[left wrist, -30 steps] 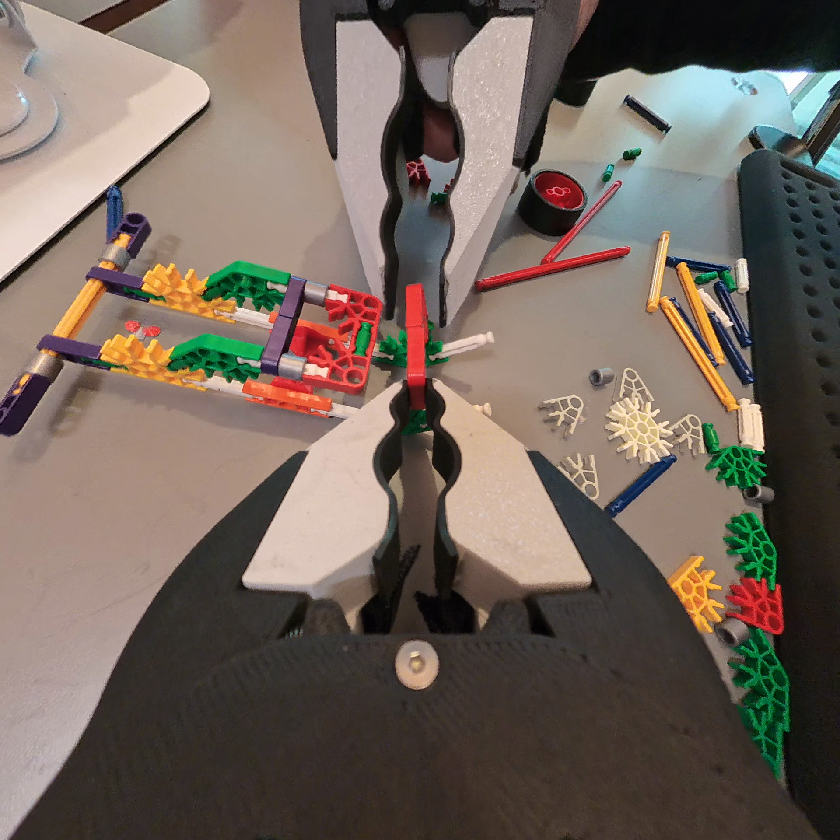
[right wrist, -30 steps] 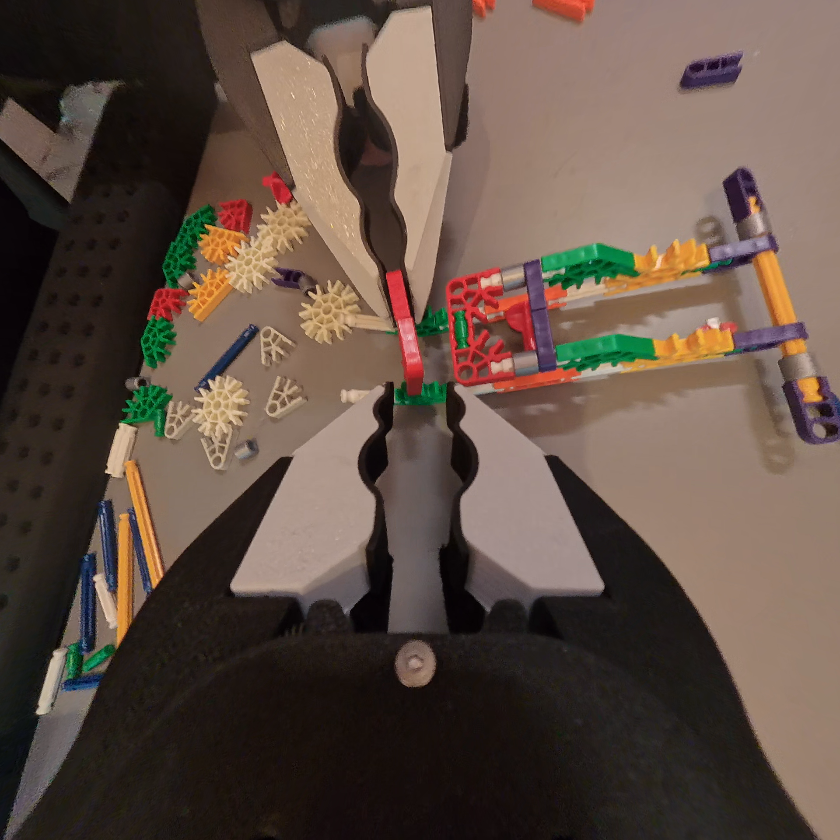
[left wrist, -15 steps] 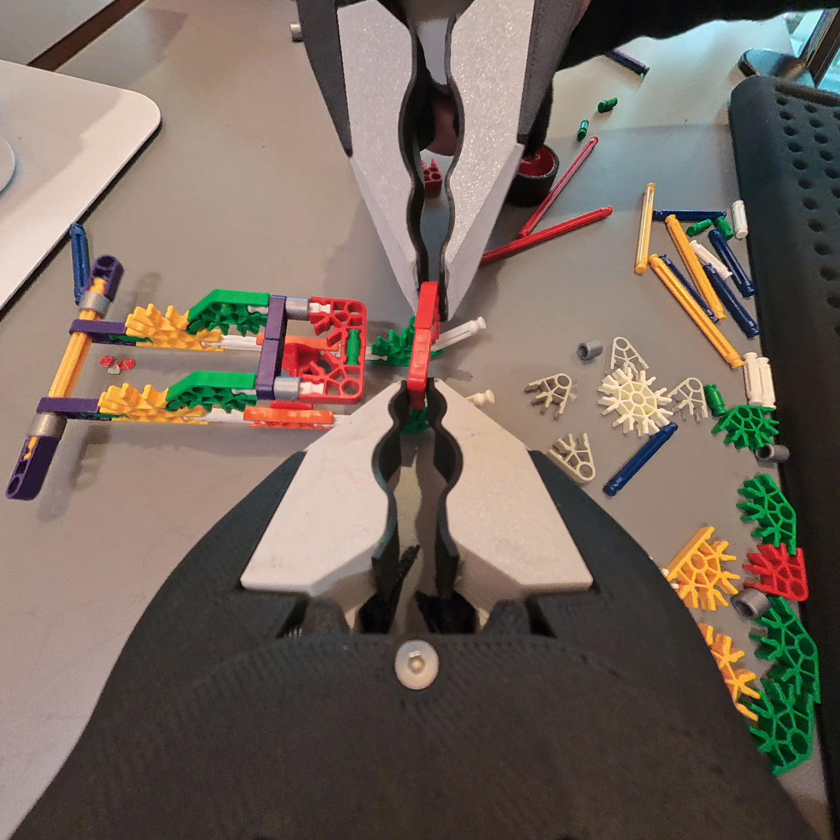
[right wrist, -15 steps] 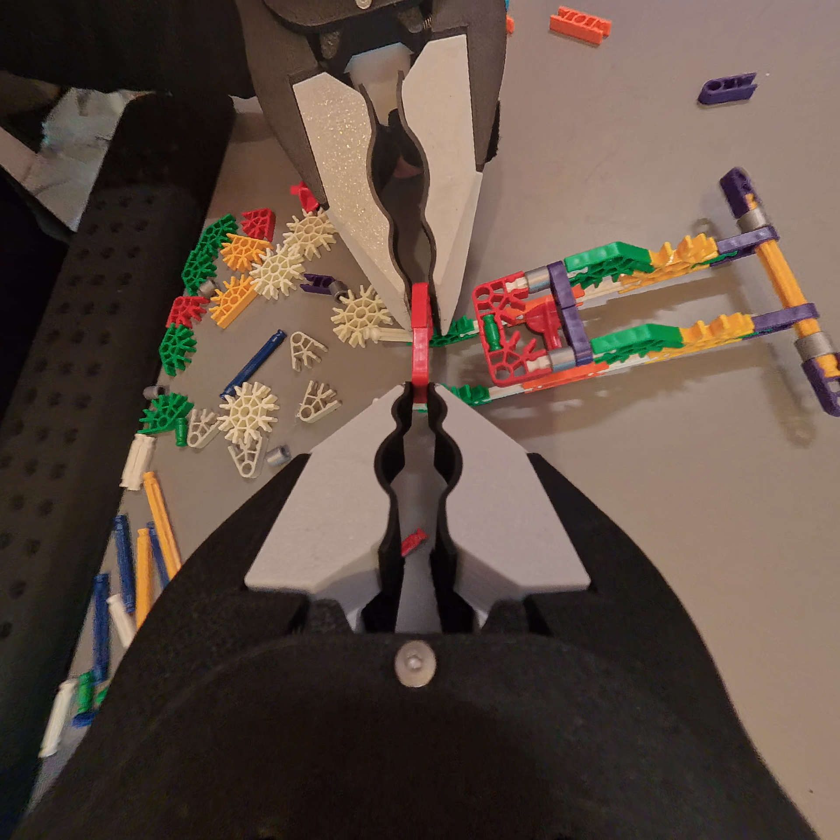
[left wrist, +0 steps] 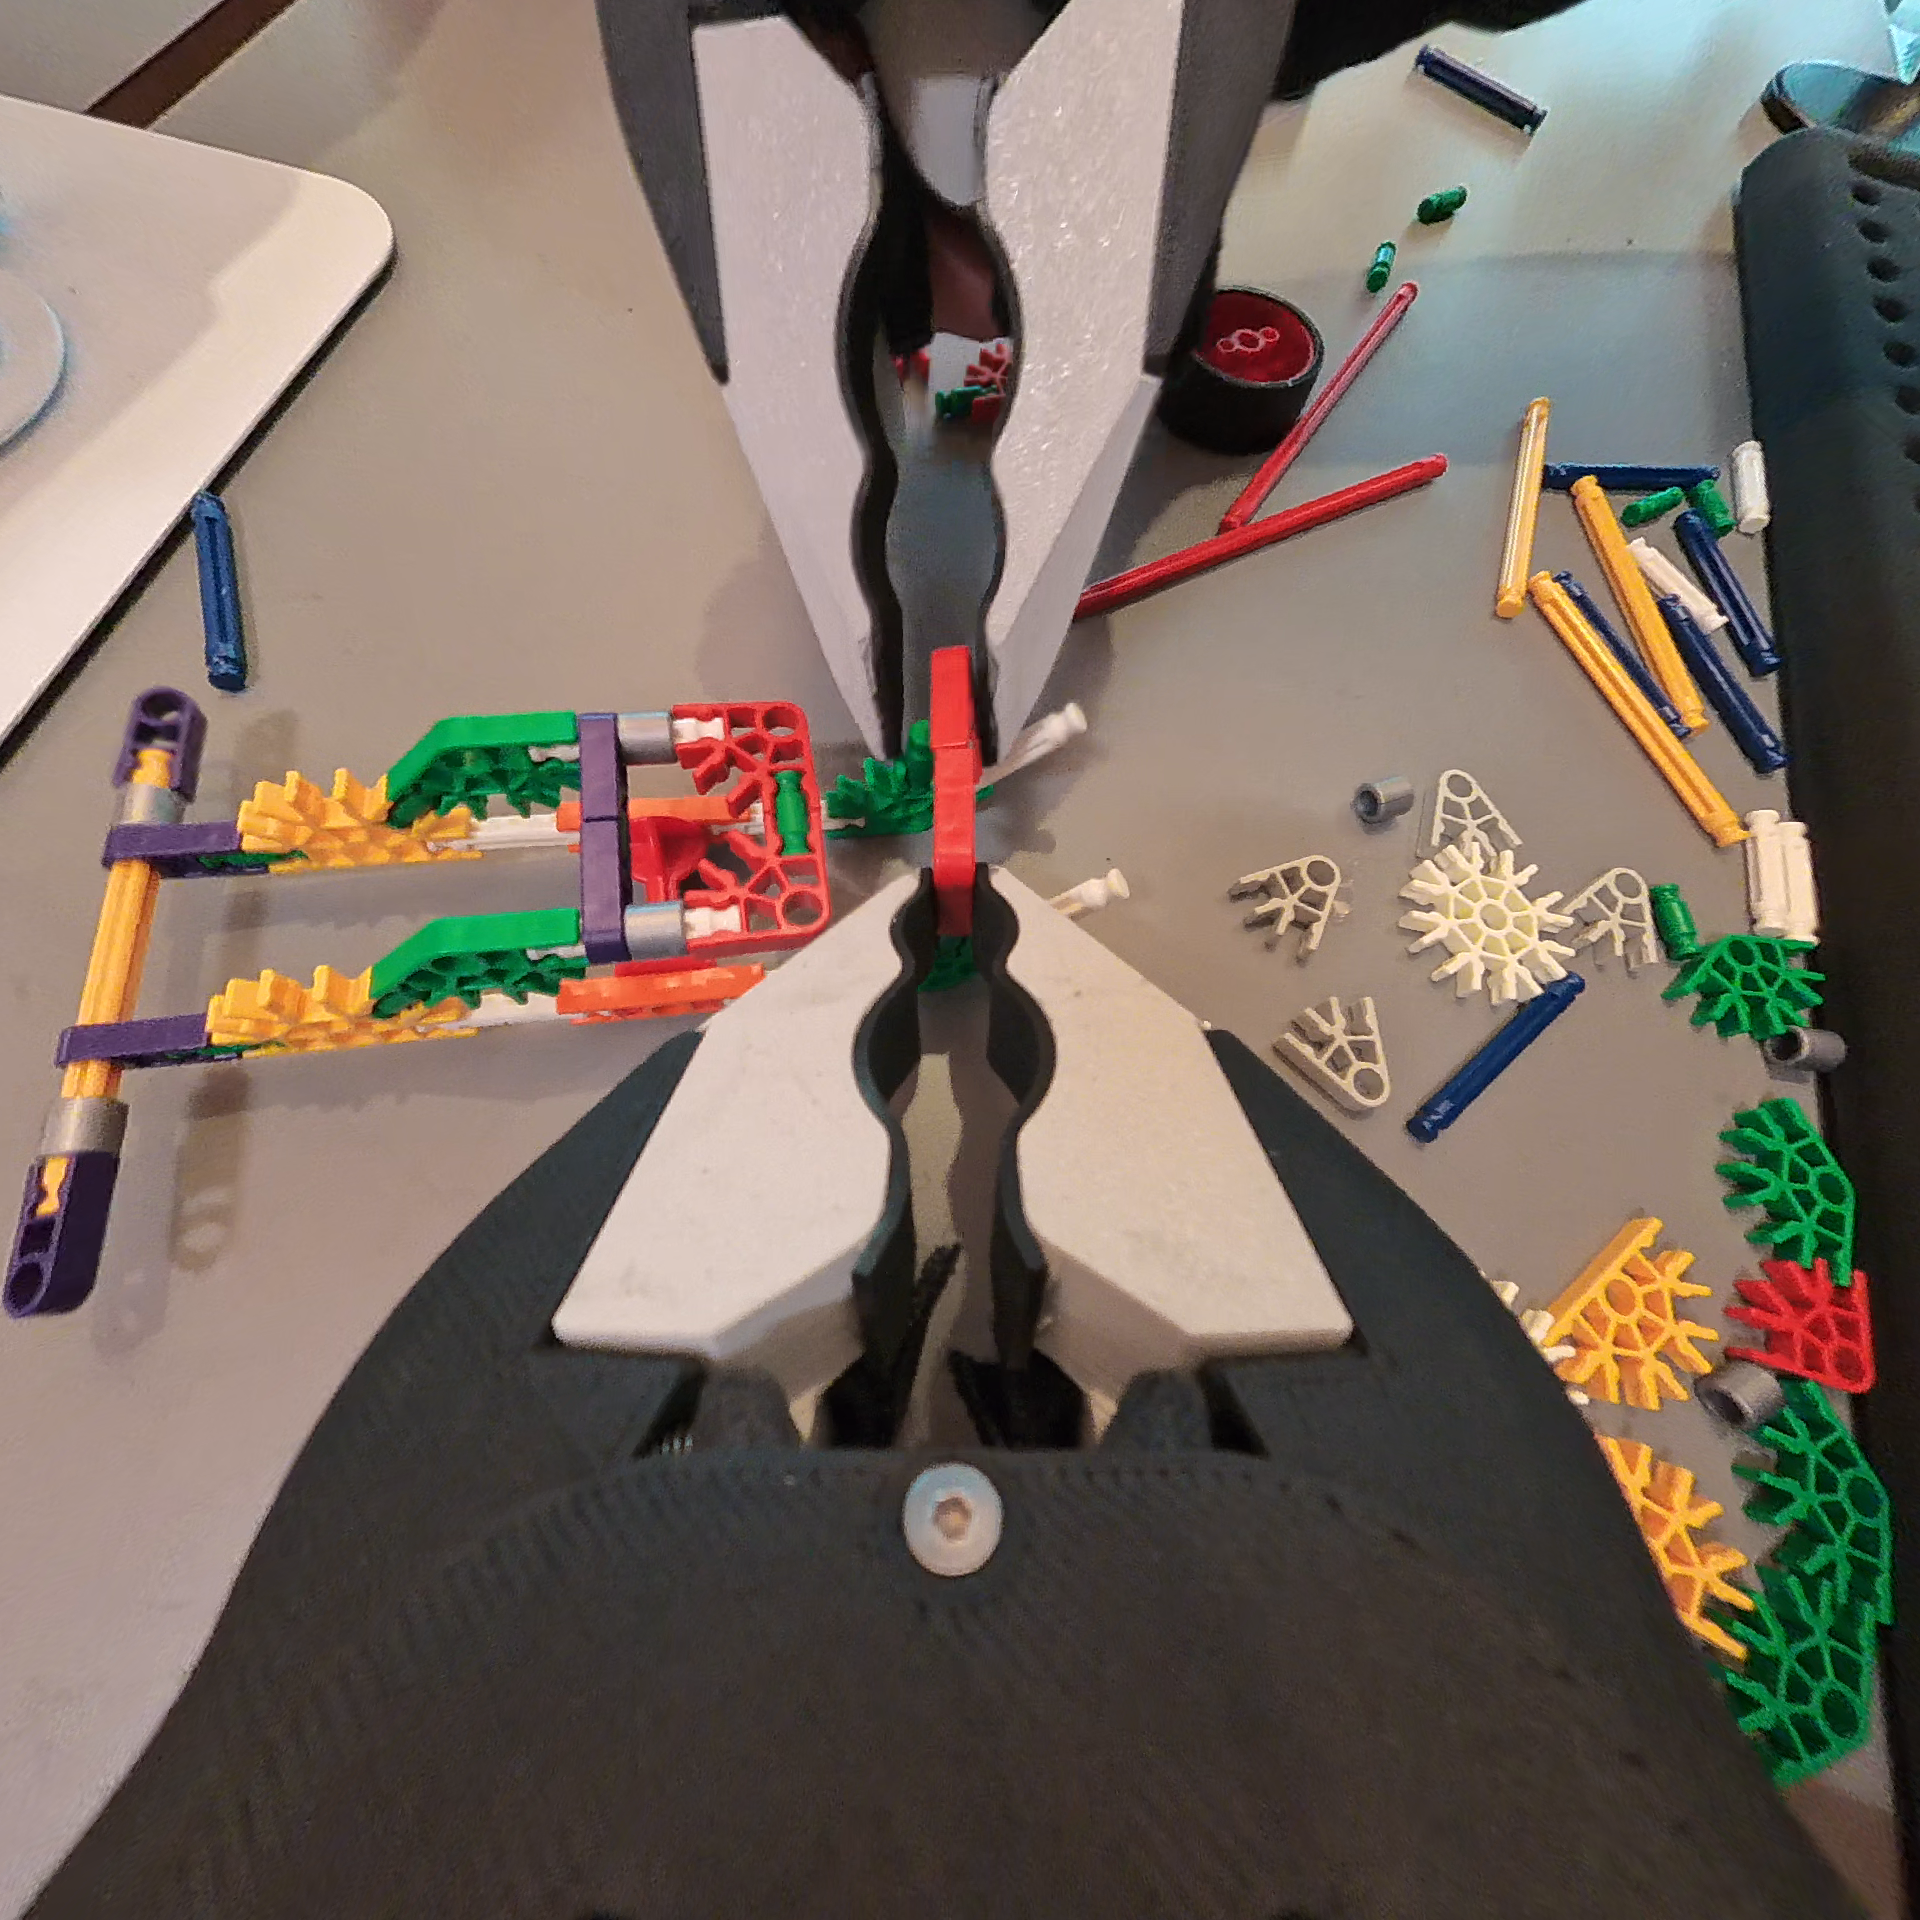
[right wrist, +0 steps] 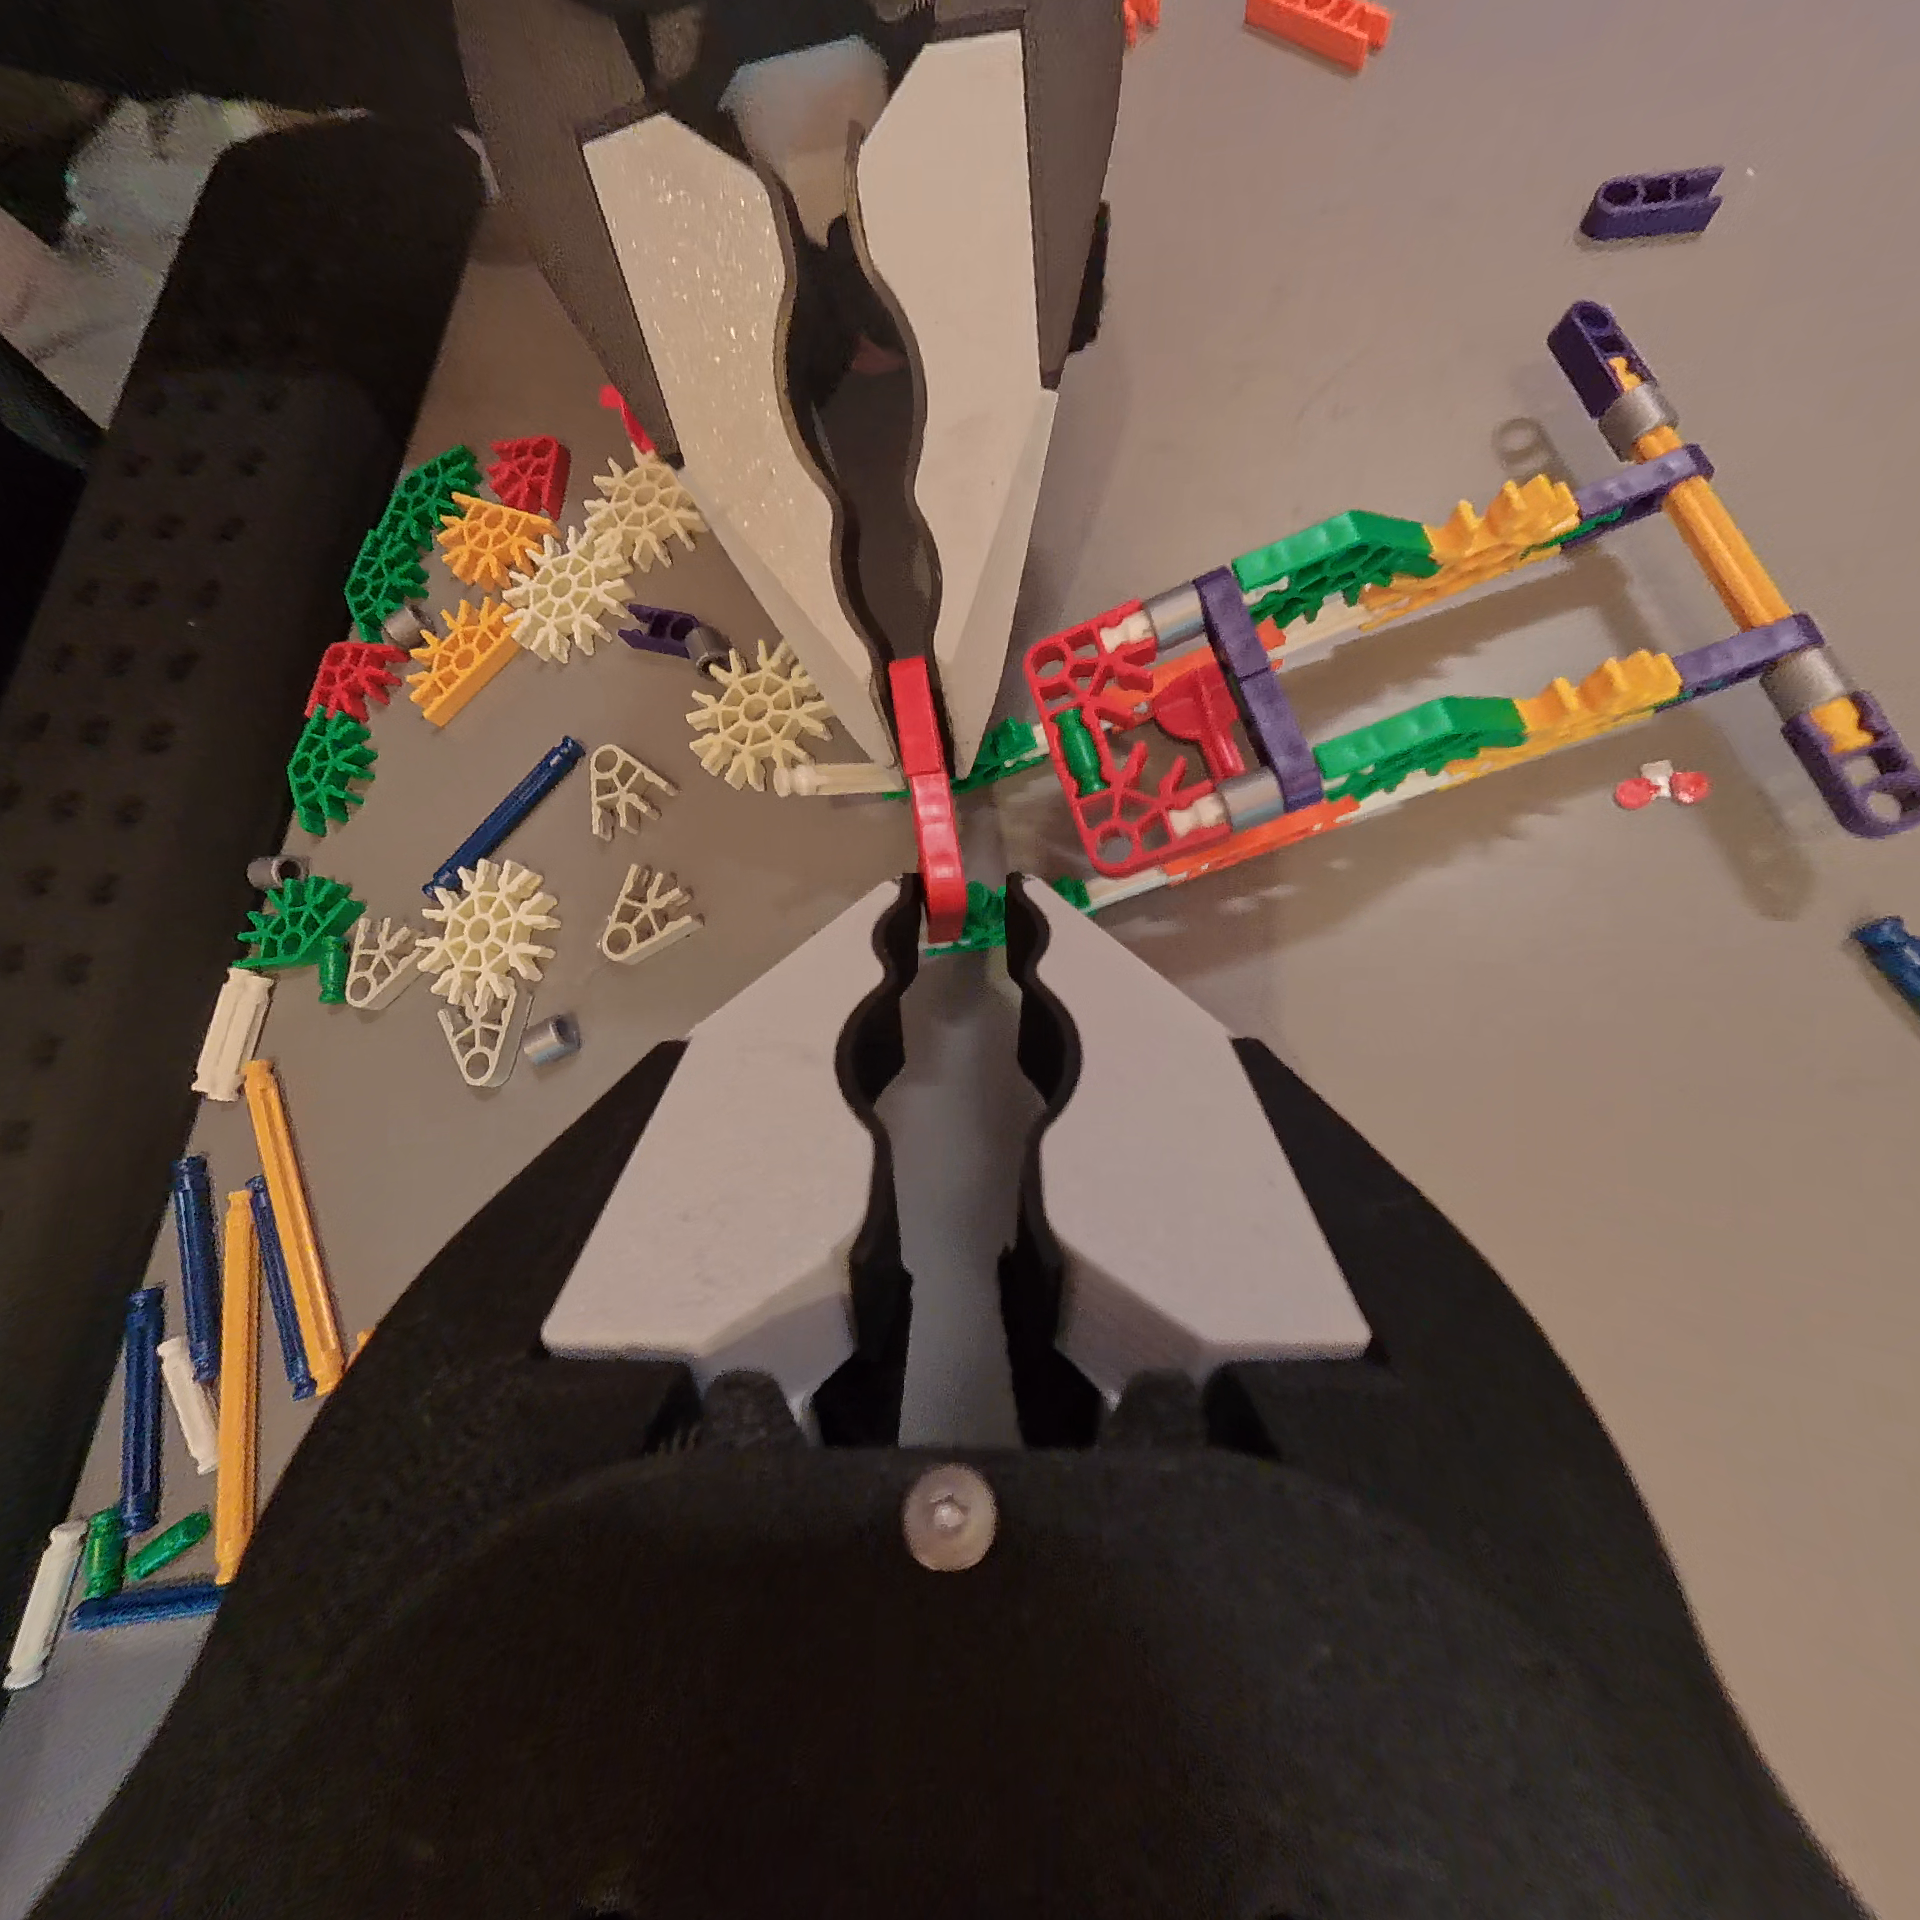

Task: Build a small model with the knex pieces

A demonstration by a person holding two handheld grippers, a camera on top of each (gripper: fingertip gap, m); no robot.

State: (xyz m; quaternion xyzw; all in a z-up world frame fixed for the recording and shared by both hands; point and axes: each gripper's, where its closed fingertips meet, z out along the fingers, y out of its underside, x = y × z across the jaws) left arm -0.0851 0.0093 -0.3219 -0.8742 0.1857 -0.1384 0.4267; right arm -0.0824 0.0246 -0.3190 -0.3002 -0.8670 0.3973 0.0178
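Left gripper: jaws clamping the near end of a red connector, steadying it edge-up.
Right gripper: jaws closing around the connector's other end without visibly clamping it; I cannot tell.
Red connector: bridging both grippers, over the worktop, touching green pieces on white rods.
Colourful frame: lying just beside, attached by those rods.
Loose parts: scattering nearby.

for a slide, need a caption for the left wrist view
Both grippers pinch one red connector beside a colourful rod model.

Left tool and right tool both apparently pinch the red connector beside the model.
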